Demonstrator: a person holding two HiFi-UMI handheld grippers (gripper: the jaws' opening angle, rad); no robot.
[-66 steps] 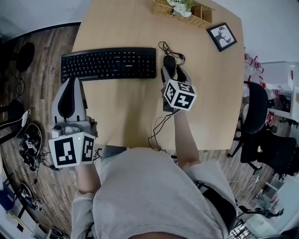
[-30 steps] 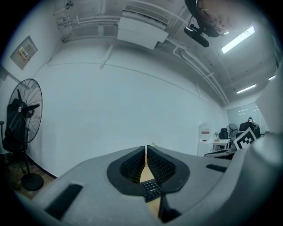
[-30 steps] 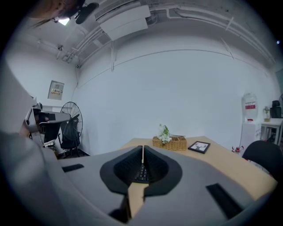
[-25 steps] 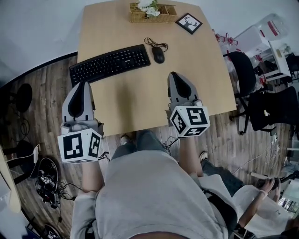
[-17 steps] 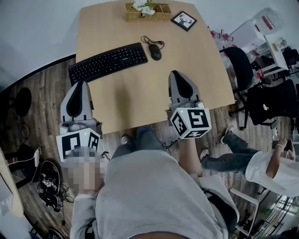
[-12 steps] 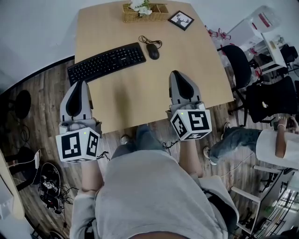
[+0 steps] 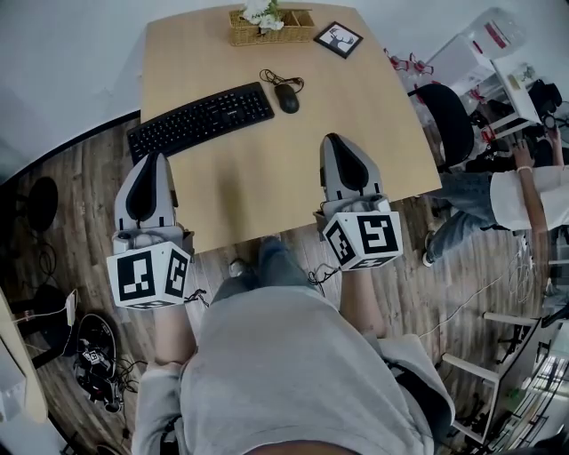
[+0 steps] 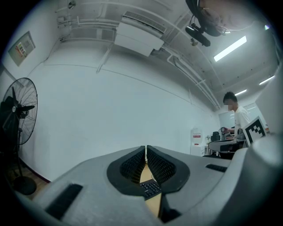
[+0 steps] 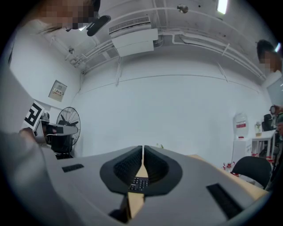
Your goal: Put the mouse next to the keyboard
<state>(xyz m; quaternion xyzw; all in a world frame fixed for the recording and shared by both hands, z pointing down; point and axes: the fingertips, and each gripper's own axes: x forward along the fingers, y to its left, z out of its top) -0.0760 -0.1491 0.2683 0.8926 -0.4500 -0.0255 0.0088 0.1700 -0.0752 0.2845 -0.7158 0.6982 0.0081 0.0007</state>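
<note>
A black mouse (image 7: pixel 286 99) with a coiled cable lies just right of the black keyboard (image 7: pixel 200 118) on the far half of the wooden table (image 7: pixel 276 169). Both grippers hang well back from them at the table's near edge. My left gripper (image 7: pixel 148 160) is over the near left corner, shut and holding nothing; its tips meet in the left gripper view (image 8: pixel 145 149). My right gripper (image 7: pixel 338 144) is over the near right part, shut and holding nothing, tips together in the right gripper view (image 9: pixel 143 149). Part of the keyboard (image 9: pixel 139 183) shows under the closed jaws.
A wicker basket with white flowers (image 7: pixel 270 22) and a small framed picture (image 7: pixel 338 38) stand at the table's far edge. A black office chair (image 7: pixel 449 120) and a person (image 7: pixel 520 191) are to the right. Cables and gear (image 7: pixel 89 360) lie on the floor at left.
2.6 s ago my right gripper was at the mouse beside the keyboard; it has since drawn back to the near edge. Over the last second the grippers hold still; a person walks at right.
</note>
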